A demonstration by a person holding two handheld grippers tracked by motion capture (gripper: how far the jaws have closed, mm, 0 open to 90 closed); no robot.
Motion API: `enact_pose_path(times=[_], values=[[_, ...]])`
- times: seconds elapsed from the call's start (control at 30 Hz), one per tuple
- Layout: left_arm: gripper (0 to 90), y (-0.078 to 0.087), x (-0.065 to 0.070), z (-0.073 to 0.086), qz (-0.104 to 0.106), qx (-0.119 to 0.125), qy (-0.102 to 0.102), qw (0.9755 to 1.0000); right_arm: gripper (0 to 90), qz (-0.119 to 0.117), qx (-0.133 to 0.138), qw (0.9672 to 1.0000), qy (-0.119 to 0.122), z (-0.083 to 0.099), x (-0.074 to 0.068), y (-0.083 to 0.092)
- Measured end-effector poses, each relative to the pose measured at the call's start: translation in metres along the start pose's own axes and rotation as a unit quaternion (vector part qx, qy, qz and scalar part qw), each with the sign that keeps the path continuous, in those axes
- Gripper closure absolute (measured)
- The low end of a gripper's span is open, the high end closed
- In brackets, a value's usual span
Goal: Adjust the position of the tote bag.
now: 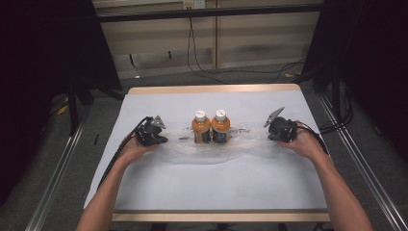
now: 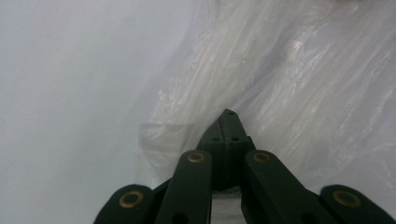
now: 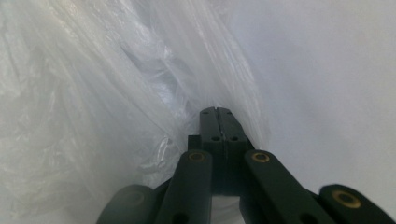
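Note:
Two orange drink bottles with white caps, one [image 1: 200, 127] left of the other [image 1: 221, 126], stand upright side by side in the middle of the table, on or inside a clear plastic bag [image 1: 207, 153] that spreads left and right of them. My left gripper [image 1: 165, 140] holds the bag's left end; in the left gripper view its jaws [image 2: 227, 116] are shut and the crumpled film [image 2: 299, 84] gathers at their tips. My right gripper [image 1: 270, 136] holds the bag's right end, its jaws [image 3: 217, 112] also shut with film [image 3: 93, 93] drawn in to the tips.
A white cloth [image 1: 216, 183] covers the wooden table [image 1: 214, 89]. Dark curtains stand at both sides and cables [image 1: 202, 67] lie on the floor beyond the far edge. Metal rails [image 1: 53, 178] run along the table's left and right.

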State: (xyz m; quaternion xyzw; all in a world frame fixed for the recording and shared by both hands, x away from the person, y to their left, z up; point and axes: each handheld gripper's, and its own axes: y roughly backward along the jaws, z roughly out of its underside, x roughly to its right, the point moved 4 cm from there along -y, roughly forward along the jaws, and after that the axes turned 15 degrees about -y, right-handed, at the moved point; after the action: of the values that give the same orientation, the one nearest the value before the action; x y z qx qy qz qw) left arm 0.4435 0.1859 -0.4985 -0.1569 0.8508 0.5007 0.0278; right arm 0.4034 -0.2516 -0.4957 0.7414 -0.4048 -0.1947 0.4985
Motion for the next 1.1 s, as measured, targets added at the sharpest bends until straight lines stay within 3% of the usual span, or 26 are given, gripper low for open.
enact_pose_path(times=[0.1,0.2,0.27,0.3,0.33,0.57,0.63,0.7,0.73,0.8,0.9,0.97,1.1], values=[[90.0,0.002,0.002,-0.001,0.000,0.027,0.010,0.9996,90.0,-0.025,0.037,0.9987,-0.023,-0.001,-0.001,0.003],[90.0,0.006,0.005,-0.004,0.007,0.048,0.013,0.9987,90.0,-0.046,0.058,0.9963,-0.043,0.000,-0.001,0.008],[90.0,0.009,0.008,-0.007,0.004,0.064,0.010,0.9979,90.0,-0.059,0.077,0.9938,-0.055,-0.001,-0.002,0.012],[90.0,0.010,0.011,-0.010,0.004,0.078,0.019,0.9968,90.0,-0.064,0.089,0.9925,-0.053,-0.002,-0.003,0.015],[90.0,0.012,0.012,-0.011,0.003,0.080,0.011,0.9967,90.0,-0.075,0.100,0.9906,-0.056,-0.003,-0.004,0.018],[89.4,0.031,0.025,-0.032,0.003,0.137,0.000,0.9906,90.0,-0.095,0.136,0.9839,-0.067,-0.005,-0.010,0.035],[90.0,0.035,0.029,-0.037,0.009,0.154,0.002,0.9880,90.0,-0.107,0.149,0.9805,-0.071,-0.008,-0.012,0.037],[90.0,0.037,0.032,-0.043,0.015,0.172,0.004,0.9850,90.0,-0.109,0.155,0.9793,-0.071,-0.012,-0.015,0.040],[90.0,0.037,0.033,-0.045,0.013,0.170,0.004,0.9854,90.0,-0.106,0.155,0.9799,-0.067,-0.015,-0.016,0.042],[90.0,0.035,0.037,-0.052,0.020,0.183,0.006,0.9829,90.0,-0.122,0.165,0.9763,-0.068,-0.024,-0.019,0.045],[90.0,0.029,0.041,-0.063,0.029,0.191,0.006,0.9812,90.0,-0.141,0.180,0.9712,-0.067,-0.037,-0.023,0.047],[90.0,0.022,0.046,-0.071,0.038,0.193,0.005,0.9804,90.0,-0.144,0.178,0.9712,-0.066,-0.044,-0.026,0.044],[90.0,0.013,0.060,-0.087,0.055,0.193,-0.017,0.9796,90.0,-0.156,0.172,0.9712,-0.055,-0.057,-0.039,0.034]])
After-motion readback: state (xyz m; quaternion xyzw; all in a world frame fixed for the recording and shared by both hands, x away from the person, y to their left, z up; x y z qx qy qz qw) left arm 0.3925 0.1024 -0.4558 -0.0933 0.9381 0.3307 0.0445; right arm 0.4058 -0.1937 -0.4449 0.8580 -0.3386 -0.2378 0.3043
